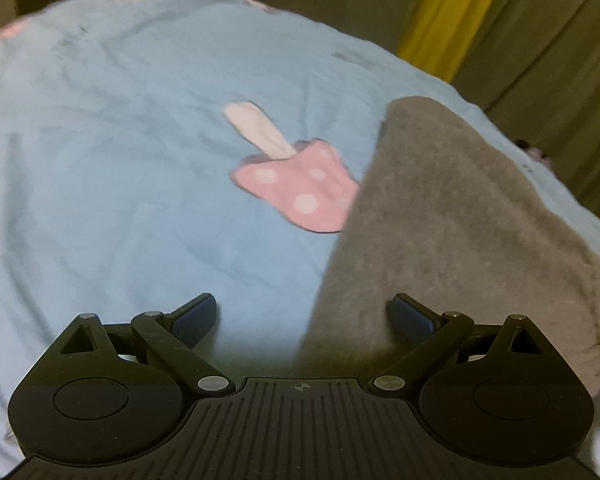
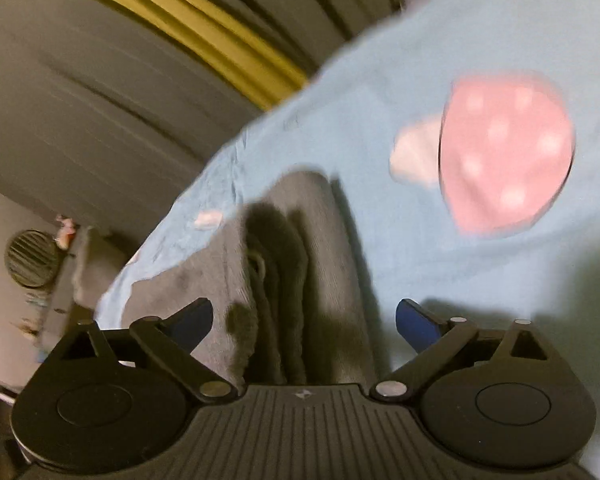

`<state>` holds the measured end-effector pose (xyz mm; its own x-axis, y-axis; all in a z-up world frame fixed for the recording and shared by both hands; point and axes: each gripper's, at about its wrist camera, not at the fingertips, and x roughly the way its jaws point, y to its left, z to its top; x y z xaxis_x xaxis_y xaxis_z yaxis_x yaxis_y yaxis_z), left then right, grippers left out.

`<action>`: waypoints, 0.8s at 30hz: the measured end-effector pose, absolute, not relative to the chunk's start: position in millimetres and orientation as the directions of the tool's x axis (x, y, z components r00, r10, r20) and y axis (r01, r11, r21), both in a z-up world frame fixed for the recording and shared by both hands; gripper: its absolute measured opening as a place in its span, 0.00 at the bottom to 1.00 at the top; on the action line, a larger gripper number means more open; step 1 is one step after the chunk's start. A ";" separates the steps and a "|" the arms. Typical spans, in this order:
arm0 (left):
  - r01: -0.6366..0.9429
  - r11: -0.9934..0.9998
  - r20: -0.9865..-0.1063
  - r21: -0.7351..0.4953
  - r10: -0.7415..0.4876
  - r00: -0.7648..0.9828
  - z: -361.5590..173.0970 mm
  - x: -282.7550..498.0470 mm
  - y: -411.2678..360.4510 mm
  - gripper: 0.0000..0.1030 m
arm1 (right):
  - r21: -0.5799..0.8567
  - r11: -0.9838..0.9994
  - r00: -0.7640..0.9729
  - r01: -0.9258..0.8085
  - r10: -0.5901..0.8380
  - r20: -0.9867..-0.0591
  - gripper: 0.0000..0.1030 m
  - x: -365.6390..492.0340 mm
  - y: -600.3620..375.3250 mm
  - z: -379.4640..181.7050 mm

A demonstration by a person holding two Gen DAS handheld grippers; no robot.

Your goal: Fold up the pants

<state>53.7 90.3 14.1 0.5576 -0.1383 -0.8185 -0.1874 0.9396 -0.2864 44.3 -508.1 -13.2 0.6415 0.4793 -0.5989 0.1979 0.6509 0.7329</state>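
Observation:
The grey pants (image 1: 440, 216) lie folded on a light blue blanket (image 1: 120, 160), on the right side of the left wrist view. My left gripper (image 1: 302, 316) hovers open above the pants' left edge, its blue pads wide apart and holding nothing. In the right wrist view the pants (image 2: 300, 264) show as a stack of several folded layers running away from the camera. My right gripper (image 2: 304, 318) stands wide open over that stack, with the cloth below the gap and neither pad pressing on it.
The blanket carries a pink spotted mushroom print (image 1: 300, 188) beside the pants. Beige and yellow curtains (image 1: 452, 8) hang behind the bed's far edge. A round vent-like object (image 2: 30, 258) and some clutter sit off the bed at the left of the right wrist view.

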 end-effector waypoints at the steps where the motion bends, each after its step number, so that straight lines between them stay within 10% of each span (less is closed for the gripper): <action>1: -0.179 0.936 -0.821 -0.305 -0.163 0.546 12.2 58.8 91.0 0.96 | 0.742 0.642 0.630 0.195 0.498 -0.596 0.96 47.6 -507.0 -18.8; 19: 0.133 0.928 -0.819 -0.349 -0.371 0.438 -13.1 159.6 46.8 0.98 | 0.768 0.641 0.599 -0.015 0.621 -0.506 0.96 78.8 -467.2 -23.4; 21: 0.179 0.929 -0.808 -0.325 -0.371 0.457 -9.7 157.6 37.8 0.84 | 0.746 0.665 0.610 -0.024 0.601 -0.516 0.73 80.2 -463.9 -19.6; 24: 0.248 0.913 -0.790 -0.325 -0.406 0.459 -4.5 153.5 27.9 0.58 | 0.748 0.664 0.609 -0.025 0.603 -0.515 0.66 82.4 -464.1 -18.1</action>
<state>153.5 27.9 -4.5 0.4590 -0.4057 -0.7904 0.2480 0.9128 -0.3246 82.4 -464.1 -18.1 0.6091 0.6030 -0.5152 -0.0248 0.6638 0.7475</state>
